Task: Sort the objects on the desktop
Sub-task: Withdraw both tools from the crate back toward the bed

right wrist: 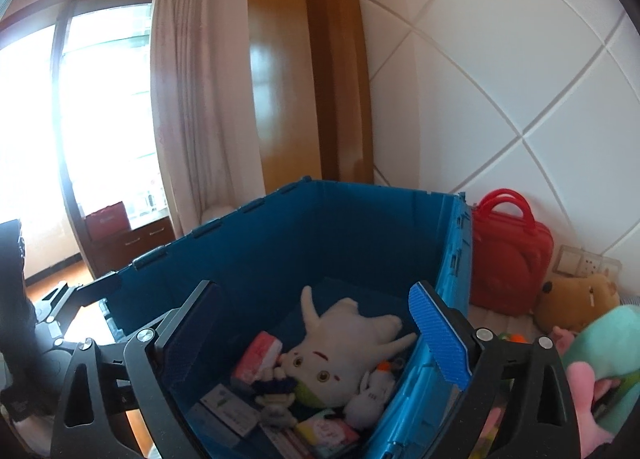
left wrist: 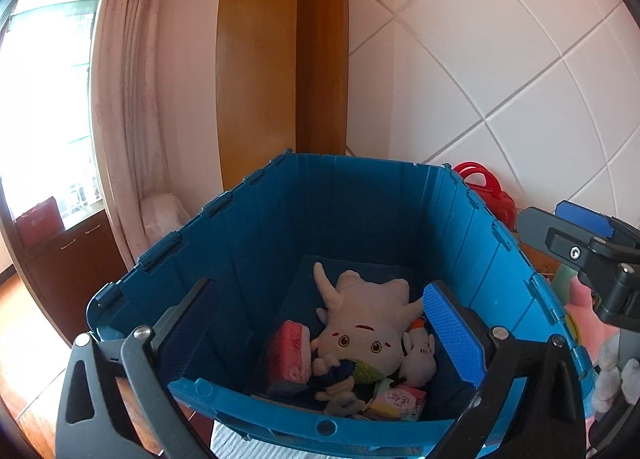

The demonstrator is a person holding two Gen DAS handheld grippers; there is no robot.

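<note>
A blue plastic crate [left wrist: 340,199] stands open in front of both grippers. A white horned plush [left wrist: 360,323] lies on its back inside. Beside it are a pink tissue pack [left wrist: 290,355], a small white bunny toy [left wrist: 420,359] and a pastel packet [left wrist: 400,405]. My left gripper [left wrist: 320,287] hangs over the crate's near rim, open wide, with nothing between its fingers. My right gripper [right wrist: 312,286] is open over the crate [right wrist: 340,227] too, above the same plush [right wrist: 340,351], and holds nothing. Its blue pad [left wrist: 584,219] shows at the right edge of the left wrist view.
A red handbag [right wrist: 508,255] leans on the tiled wall right of the crate. A brown plush [right wrist: 576,299] and a green and pink plush [right wrist: 608,343] lie beside it, below a wall socket [right wrist: 576,261]. A curtain [right wrist: 184,99] and a window are at the left.
</note>
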